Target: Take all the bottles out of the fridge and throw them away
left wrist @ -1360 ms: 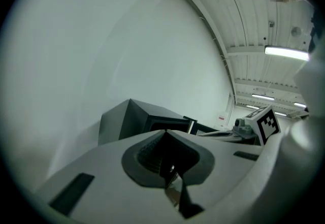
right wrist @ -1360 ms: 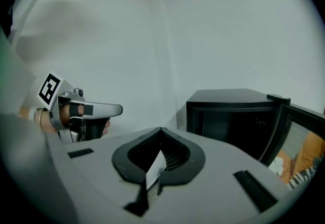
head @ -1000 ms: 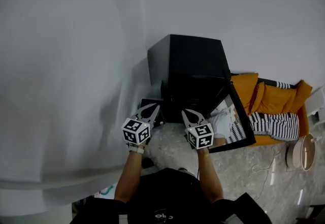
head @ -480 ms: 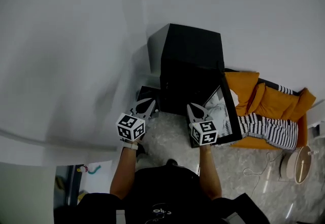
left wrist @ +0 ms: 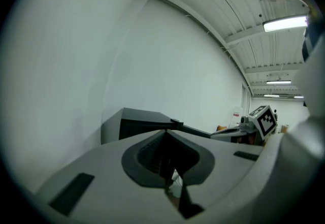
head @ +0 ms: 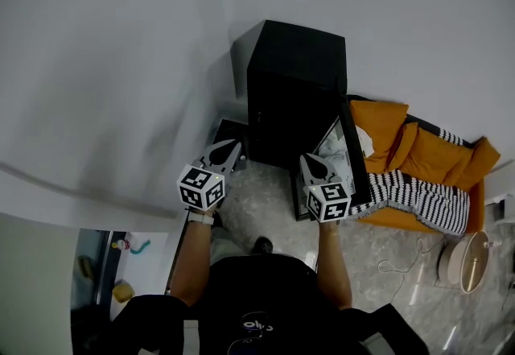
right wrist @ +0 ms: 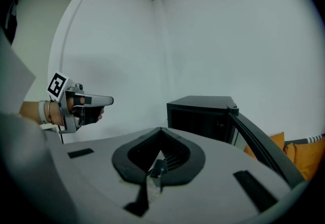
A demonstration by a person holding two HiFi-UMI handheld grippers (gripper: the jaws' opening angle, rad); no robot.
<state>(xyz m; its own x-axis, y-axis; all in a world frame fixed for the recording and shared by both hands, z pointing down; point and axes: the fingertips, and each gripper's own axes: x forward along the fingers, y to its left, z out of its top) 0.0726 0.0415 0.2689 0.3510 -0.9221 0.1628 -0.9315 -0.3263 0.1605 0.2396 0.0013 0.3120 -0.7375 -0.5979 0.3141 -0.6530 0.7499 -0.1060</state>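
Head view: you are holding the left gripper [head: 229,149] and right gripper [head: 311,162] before the black fridge [head: 296,63], its door [head: 351,144] standing open. Left gripper view: your fingers [left wrist: 101,167] are meeting at the tips. Right gripper view: your fingers [right wrist: 238,162] are likewise pressing together, the fridge interior too dark to show bottles.

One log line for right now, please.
fridge: door open | left tool: shut, empty, clear of fridge | right tool: shut, empty, beside door | bottles: none in view

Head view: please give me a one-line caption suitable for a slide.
A person holds the left gripper and right gripper, jaws shut, before a small black fridge with its door open.
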